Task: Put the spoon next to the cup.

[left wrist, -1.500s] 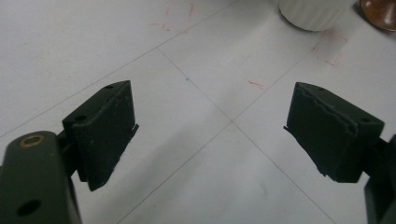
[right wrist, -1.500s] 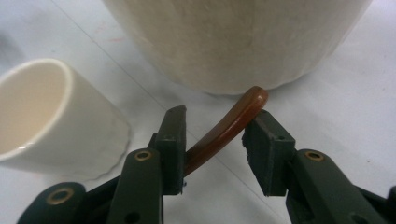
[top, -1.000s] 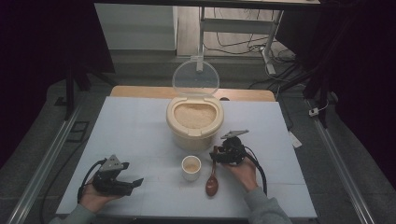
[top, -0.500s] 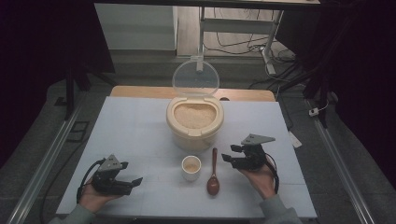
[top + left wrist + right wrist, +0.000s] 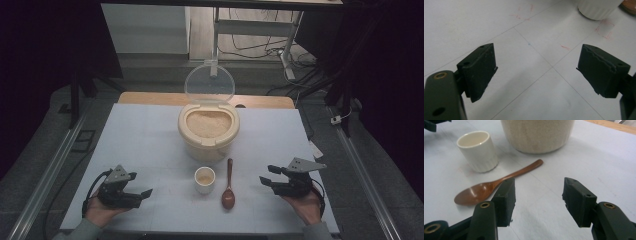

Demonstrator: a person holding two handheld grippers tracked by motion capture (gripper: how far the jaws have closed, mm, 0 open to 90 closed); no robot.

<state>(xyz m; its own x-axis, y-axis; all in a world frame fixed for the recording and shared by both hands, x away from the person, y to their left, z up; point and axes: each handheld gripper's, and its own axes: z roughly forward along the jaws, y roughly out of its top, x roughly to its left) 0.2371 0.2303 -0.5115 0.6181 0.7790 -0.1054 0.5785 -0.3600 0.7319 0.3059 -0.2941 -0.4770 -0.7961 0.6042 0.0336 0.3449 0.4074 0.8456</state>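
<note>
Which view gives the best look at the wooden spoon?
The right gripper view: the wooden spoon lies close and whole, bowl to handle tip, beside the cup. The high view shows it small but whole; the left gripper view catches just a brown sliver at the top right corner.

On my screen the pale table [image 5: 140,130] carries a round cream container [image 5: 208,145] near its middle, full of light grains [image 5: 208,121]. Its clear lid [image 5: 209,83] stands upright at the far rim. In front of the container I see a small white cup [image 5: 204,180], and just beside it, not touching, a brown wooden spoon [image 5: 229,192] that lies flat with its bowl toward the near edge. Faint red marks [image 5: 605,28] are drawn on the table close to the cup. Behind the table, cables [image 5: 250,50] lie on the floor.
</note>
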